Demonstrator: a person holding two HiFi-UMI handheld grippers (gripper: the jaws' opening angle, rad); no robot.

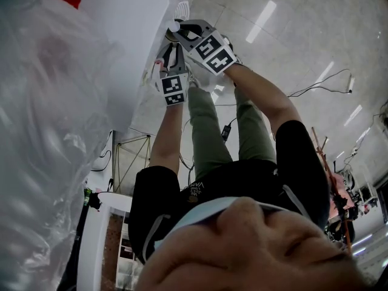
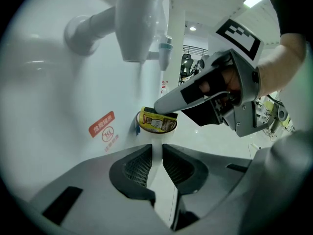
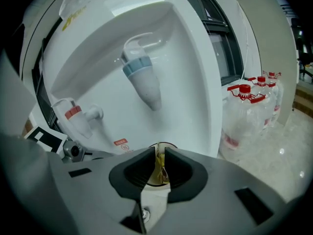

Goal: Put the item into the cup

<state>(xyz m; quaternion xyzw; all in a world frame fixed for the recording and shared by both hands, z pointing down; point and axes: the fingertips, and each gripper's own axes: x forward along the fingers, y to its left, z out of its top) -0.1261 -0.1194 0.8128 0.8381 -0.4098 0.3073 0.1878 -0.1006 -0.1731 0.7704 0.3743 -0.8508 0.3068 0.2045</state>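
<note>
In the left gripper view, the left gripper (image 2: pixel 157 151) stands slightly apart and empty, facing the cup (image 2: pixel 137 126). The right gripper (image 2: pixel 160 106) pinches a yellow sachet (image 2: pixel 156 123) at the cup's mouth; the sachet's print is unreadable. A red label (image 2: pixel 102 127) with Chinese characters marks the white dispenser (image 2: pixel 49 82). In the right gripper view, the jaws are clamped on the sachet. In the head view, both grippers are at the dispenser.

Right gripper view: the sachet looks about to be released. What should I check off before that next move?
1. Yellow printed sachet clamped between the right gripper jaws: ok.
2. Sachet's lower end inside the small round cup: ok, as the left gripper view shows.
3. Cup standing in the recess of the white water dispenser: ok.
4. Left gripper short of the cup, jaws narrowly apart, nothing seen between them: ok.
5. Room for the whole sachet below the rim: cannot tell.
</note>
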